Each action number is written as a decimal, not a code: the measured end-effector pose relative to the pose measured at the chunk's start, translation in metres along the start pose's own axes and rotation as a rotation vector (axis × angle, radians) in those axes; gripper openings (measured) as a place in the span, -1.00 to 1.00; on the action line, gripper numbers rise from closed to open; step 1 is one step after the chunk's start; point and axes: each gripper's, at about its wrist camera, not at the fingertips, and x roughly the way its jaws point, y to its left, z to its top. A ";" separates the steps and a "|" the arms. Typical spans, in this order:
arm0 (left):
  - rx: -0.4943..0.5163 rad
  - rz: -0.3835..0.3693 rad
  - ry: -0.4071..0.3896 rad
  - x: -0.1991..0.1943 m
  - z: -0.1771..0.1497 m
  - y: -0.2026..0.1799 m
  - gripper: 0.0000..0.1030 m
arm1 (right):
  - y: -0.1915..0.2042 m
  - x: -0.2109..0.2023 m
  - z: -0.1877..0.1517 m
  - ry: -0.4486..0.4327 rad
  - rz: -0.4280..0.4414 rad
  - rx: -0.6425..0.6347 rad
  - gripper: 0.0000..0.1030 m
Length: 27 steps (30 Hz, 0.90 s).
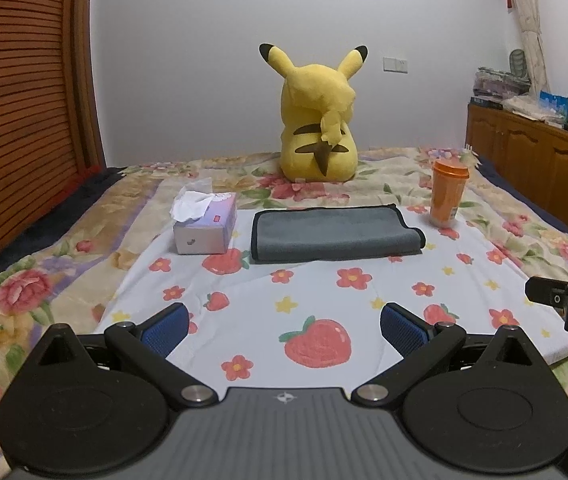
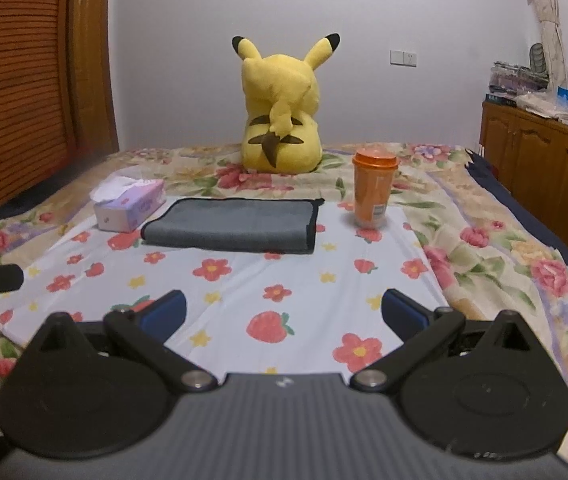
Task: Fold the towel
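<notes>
While both claws gape empty, left claw [image 1: 284, 326], right claw [image 2: 283, 312], folded towel [image 1: 334, 234] lies well ahead.

Both cameras sit low over the near edge of the bed [image 1: 496, 224], each looking forward along its own open fingers toward the far wall. The left wrist view stands to the left, so the gray towel [image 1: 334, 232] lies slightly right of its centre; the right wrist view stands to the right, with the towel [image 2: 236, 226] slightly left of centre. Both share the strawberry cloth [image 1: 324, 288], tissue box [image 1: 206, 226], orange cup [image 1: 449, 192] and yellow plush [image 1: 318, 120]. Each catches the other gripper at its edge.
</notes>
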 end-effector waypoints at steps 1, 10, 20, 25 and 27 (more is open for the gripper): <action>0.001 0.002 -0.003 0.000 0.000 0.000 1.00 | -0.001 0.000 0.000 0.000 0.000 0.001 1.00; -0.013 0.016 -0.056 -0.009 0.004 0.004 1.00 | -0.003 -0.006 0.001 -0.041 -0.007 0.016 1.00; -0.002 0.023 -0.085 -0.011 0.005 0.005 1.00 | -0.004 -0.012 0.002 -0.088 -0.014 0.017 1.00; 0.003 0.024 -0.084 -0.011 0.004 0.005 1.00 | -0.004 -0.013 0.002 -0.090 -0.014 0.018 1.00; 0.003 0.023 -0.084 -0.011 0.004 0.005 1.00 | -0.004 -0.013 0.002 -0.091 -0.014 0.019 1.00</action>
